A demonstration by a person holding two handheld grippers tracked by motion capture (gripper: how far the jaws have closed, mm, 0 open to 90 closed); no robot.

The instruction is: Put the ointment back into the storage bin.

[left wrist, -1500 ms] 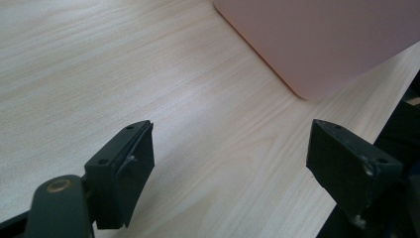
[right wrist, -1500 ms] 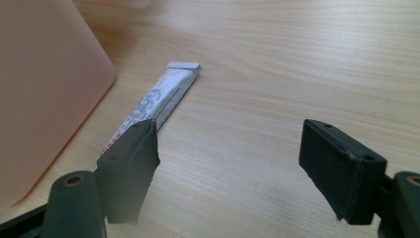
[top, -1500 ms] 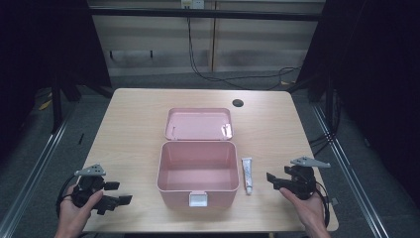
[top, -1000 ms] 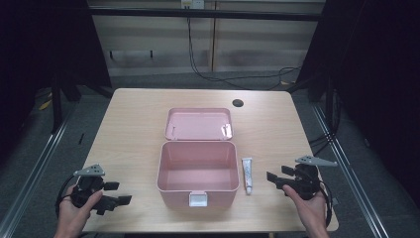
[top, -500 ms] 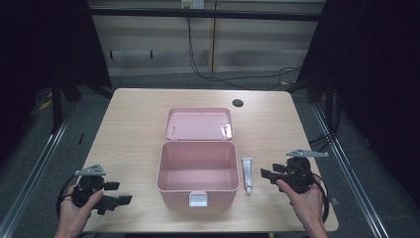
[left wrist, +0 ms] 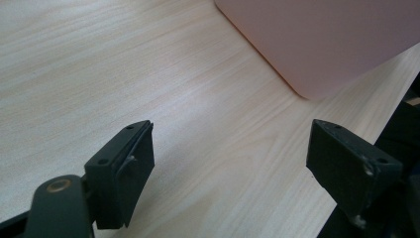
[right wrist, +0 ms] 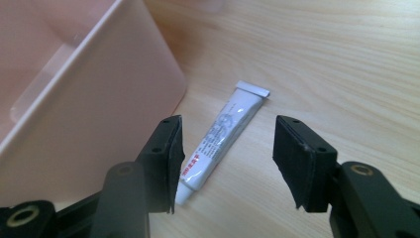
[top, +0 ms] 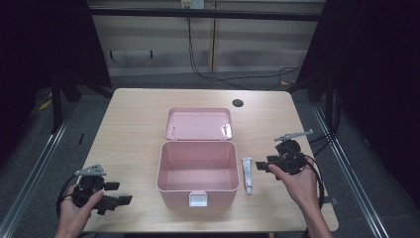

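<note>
hands come in from the near edge of the pale wooden surface (top: pixel 133 129), each gripping a black two-jaw claw. right claw (top: pixel 262 166) is held level, pointing at the small white squeeze tube (top: pixel 247 174); its jaws have just been closing and stand half apart, the tube ahead between them, untouched. tube's print, black with a red line, is too small to read. open pink plastic box (top: pixel 198 171) lies just beyond the tube. left claw (top: pixel 119 193) rests low, jaws wide apart, the box ahead of it.
</note>
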